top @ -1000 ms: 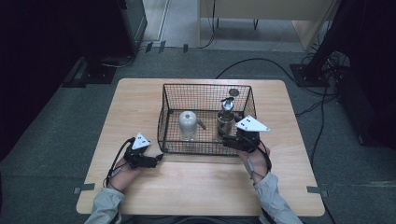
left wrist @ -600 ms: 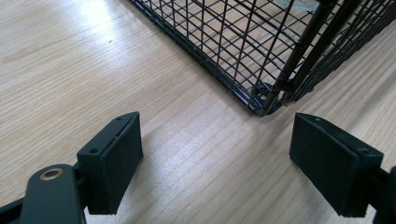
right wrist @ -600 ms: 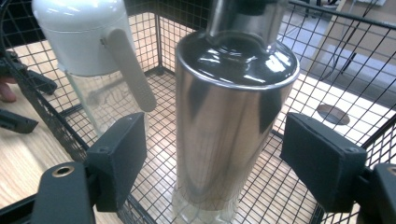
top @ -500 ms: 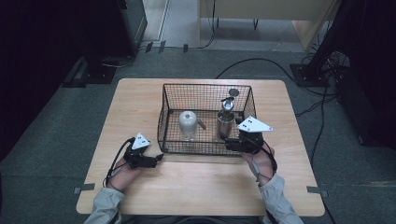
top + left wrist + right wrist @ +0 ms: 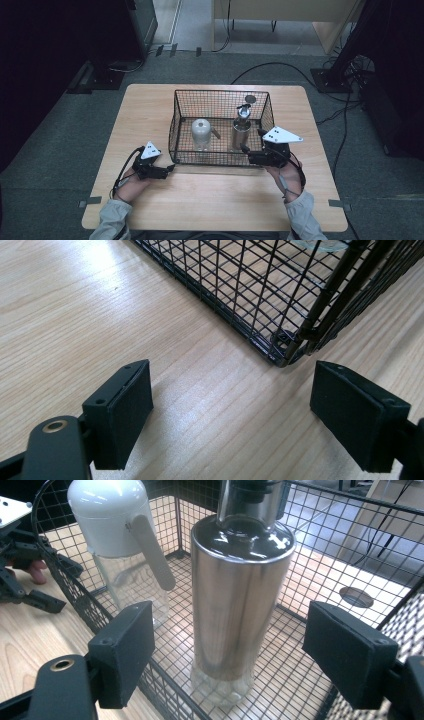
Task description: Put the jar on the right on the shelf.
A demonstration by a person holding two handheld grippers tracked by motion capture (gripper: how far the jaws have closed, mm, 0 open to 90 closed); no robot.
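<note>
Your right gripper (image 5: 227,655), jaws spread and empty, hangs over the wire basket's (image 5: 175,127) near wall, facing the upright steel bottle (image 5: 240,595) standing inside. Your left gripper (image 5: 230,412), also spread, rests outside the basket's near-left corner, farther off.

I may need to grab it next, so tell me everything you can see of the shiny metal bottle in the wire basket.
The metal bottle is a tall, mirror-bright steel cylinder with a rounded shoulder, a narrower neck, and a clear base. It stands upright on the floor of the black wire basket, toward its right side, apart from the white-capped bottle. The right claw is open, reaching over the near rim, its jaws either side, not touching it.
</note>
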